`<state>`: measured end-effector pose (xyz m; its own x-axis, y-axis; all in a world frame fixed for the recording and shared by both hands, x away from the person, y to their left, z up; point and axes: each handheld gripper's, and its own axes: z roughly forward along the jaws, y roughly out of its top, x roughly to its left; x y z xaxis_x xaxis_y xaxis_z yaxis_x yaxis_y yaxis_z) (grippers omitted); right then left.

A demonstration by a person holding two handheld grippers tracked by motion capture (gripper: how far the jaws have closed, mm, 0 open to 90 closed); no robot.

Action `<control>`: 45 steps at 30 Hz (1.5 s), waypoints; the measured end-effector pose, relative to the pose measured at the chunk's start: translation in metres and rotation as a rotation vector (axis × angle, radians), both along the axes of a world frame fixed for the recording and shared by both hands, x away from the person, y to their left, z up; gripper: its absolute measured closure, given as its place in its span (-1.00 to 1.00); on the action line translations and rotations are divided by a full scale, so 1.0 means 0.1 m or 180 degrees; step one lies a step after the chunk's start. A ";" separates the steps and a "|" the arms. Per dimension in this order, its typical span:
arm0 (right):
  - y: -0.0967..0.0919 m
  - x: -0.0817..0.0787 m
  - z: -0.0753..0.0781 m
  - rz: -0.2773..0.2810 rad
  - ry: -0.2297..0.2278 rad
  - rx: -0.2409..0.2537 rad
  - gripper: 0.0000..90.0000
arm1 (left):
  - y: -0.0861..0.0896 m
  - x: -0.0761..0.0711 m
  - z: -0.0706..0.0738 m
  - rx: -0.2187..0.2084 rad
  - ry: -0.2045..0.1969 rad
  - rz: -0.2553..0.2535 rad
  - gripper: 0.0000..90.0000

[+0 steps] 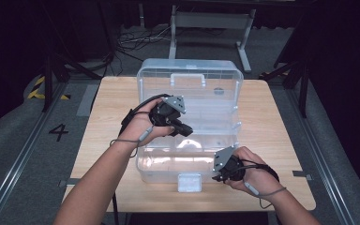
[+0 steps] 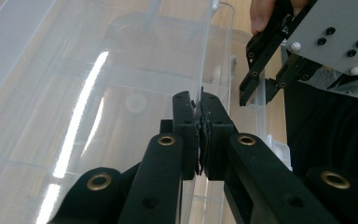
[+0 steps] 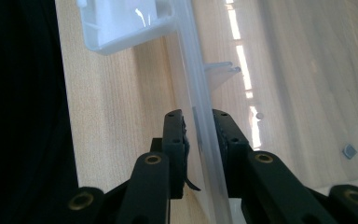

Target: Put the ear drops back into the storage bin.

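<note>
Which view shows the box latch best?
High view: the whole white latch shows, hanging at the front wall of the clear box. The right gripper view catches part of it at the top edge; in the left gripper view I cannot pick it out.

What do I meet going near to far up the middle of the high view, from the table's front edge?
Latch on the box's front wall → open clear box, right gripper at its front rim → left gripper on a clear inner wall → raised lid → lid handle → grey frame on the floor.
</note>
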<state>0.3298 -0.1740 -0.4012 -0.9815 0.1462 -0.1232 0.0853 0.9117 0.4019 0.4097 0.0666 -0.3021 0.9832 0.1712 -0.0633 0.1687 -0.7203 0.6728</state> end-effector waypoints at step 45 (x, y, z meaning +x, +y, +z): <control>-0.01 -0.03 0.00 -0.0020 -0.0080 0.0029 0.72 | -0.03 -0.16 -0.09 0.0081 0.0089 -0.0103 0.93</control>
<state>0.3270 -0.1753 -0.4008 -0.9772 0.1536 -0.1467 0.0808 0.9075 0.4122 0.3938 0.0639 -0.3113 0.9862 0.1413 -0.0868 0.1636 -0.7426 0.6494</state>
